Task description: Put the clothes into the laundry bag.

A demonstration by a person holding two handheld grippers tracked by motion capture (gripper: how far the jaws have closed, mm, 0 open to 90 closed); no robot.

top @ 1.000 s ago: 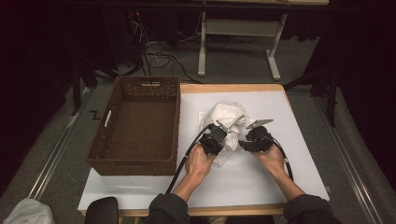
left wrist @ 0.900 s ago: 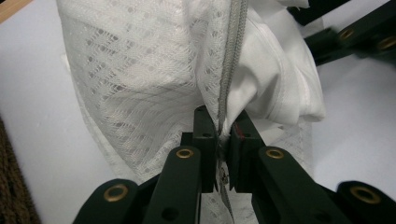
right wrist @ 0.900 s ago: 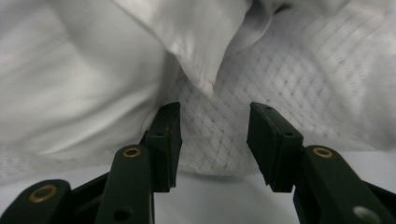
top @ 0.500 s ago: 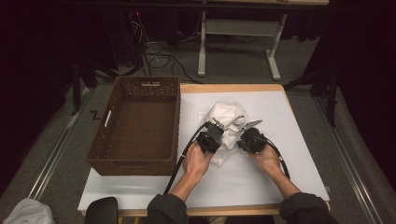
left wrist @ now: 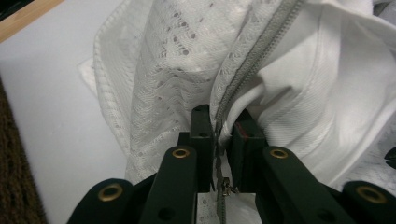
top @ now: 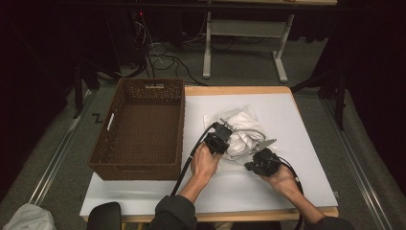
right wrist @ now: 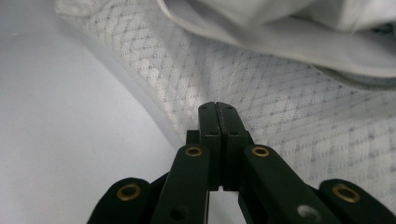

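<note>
Perforated white mesh bag (left wrist: 168,84), grey zipper (left wrist: 247,70) pinched in left claw (left wrist: 223,135)

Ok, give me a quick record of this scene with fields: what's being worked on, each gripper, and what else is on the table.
item: white mesh bag with a grey zipper, holding white cloth
left gripper: jaws clamped on the zipper edge
right gripper: jaws shut, nothing between them, at the bag's mesh
basket: brown wicker, empty, left of the bag
surface: white table

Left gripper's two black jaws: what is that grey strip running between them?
In the left gripper view, the grey zipper of a white mesh laundry bag runs down between the jaws of the left gripper, with white cloth inside the bag.
</note>
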